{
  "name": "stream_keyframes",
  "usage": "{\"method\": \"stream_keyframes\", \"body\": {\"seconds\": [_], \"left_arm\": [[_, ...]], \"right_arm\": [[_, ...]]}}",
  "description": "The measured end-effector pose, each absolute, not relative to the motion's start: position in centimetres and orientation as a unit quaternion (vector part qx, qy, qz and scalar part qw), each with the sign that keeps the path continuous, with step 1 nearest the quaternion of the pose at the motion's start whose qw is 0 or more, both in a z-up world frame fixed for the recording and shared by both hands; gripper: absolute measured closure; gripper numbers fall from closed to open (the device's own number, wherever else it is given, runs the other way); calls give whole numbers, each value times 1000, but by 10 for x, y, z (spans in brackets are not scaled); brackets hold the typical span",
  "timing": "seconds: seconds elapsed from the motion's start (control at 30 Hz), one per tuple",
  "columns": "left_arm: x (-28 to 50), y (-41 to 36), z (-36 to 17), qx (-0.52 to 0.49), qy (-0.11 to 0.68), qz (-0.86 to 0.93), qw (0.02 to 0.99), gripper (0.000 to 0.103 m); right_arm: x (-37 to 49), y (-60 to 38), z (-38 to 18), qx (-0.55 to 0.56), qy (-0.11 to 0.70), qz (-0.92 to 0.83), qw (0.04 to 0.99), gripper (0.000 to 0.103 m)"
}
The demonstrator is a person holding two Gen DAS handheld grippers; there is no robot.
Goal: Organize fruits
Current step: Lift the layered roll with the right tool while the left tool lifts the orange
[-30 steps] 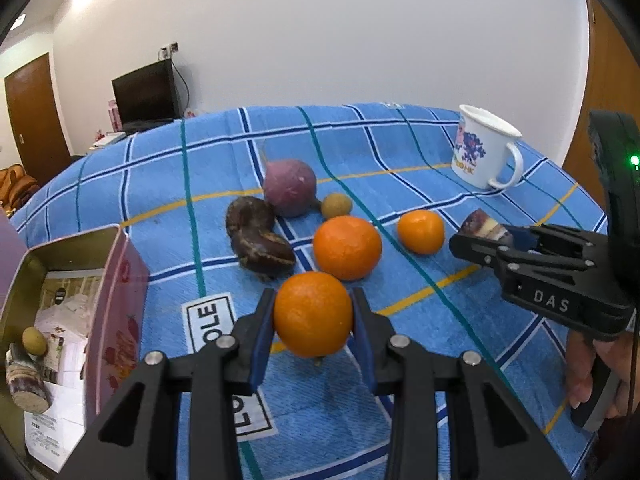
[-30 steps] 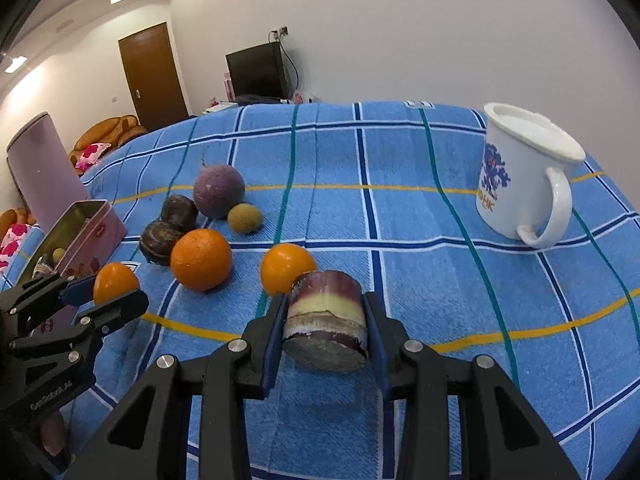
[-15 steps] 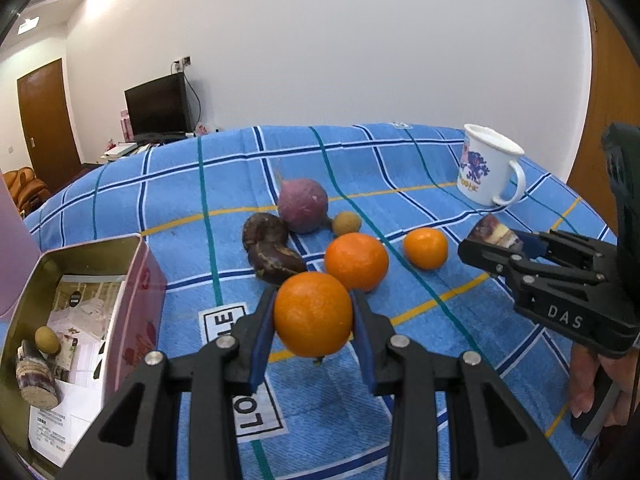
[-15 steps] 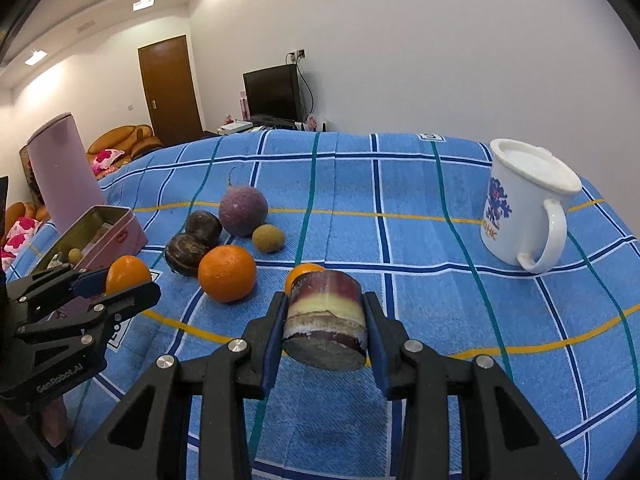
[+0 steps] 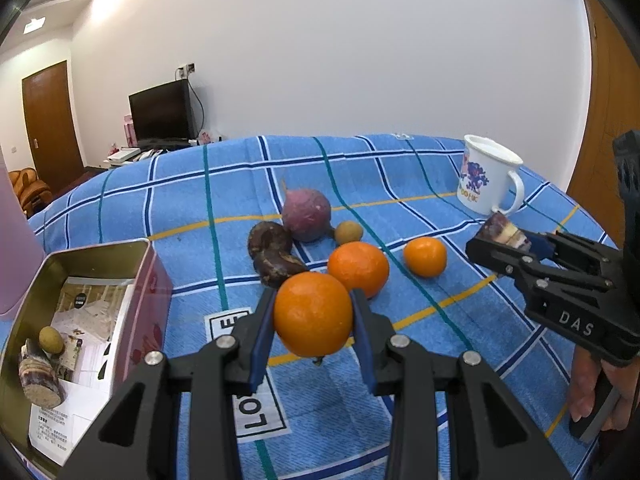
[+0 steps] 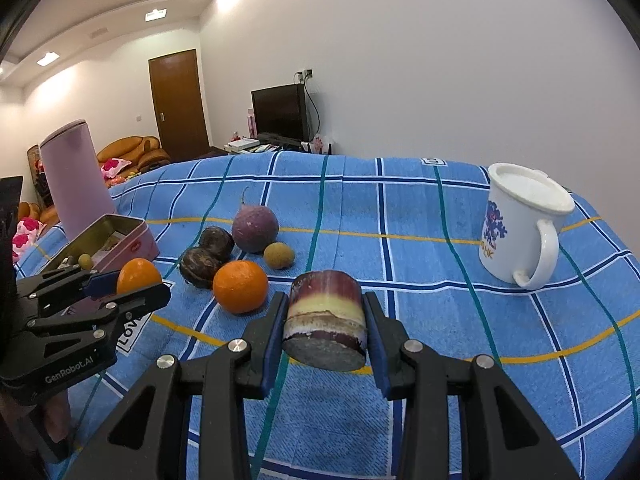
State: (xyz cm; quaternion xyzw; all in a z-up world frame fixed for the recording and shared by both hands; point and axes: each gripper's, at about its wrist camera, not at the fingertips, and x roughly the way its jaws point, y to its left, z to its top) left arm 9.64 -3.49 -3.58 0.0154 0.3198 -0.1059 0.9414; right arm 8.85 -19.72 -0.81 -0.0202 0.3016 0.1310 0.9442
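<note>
In the left wrist view my left gripper (image 5: 313,300) is shut on an orange (image 5: 312,320), held above the blue checked cloth. In its own view my right gripper (image 6: 325,304) is shut on a short purple sugarcane piece (image 6: 326,332), also off the cloth. On the cloth lie a large orange (image 5: 358,268), a small orange (image 5: 425,257), a longan (image 5: 349,232), a purple round root (image 5: 307,214) and two dark brown fruits (image 5: 272,254). The open pink tin (image 5: 100,252) at the left holds a longan (image 5: 51,339) and a cane piece (image 5: 40,376).
A white lidded mug (image 6: 520,220) stands at the far right of the cloth. A tall lilac canister (image 6: 76,176) rises behind the tin (image 6: 120,226). A person's hand (image 5: 592,396) grips the right gripper's handle. The table edge drops off behind the mug.
The right gripper has risen a little with the cane piece, which now hides the small orange in its view. The left gripper keeps its orange and has tilted slightly upward.
</note>
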Motion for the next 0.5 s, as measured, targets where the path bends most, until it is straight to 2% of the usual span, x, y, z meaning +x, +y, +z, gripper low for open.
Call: {"method": "stream_keyframes", "body": {"seconds": [0.5], "left_arm": [[90, -34, -32, 15, 300, -98, 949, 65]], "right_arm": [[78, -195, -2, -27, 274, 136, 952, 64]]}}
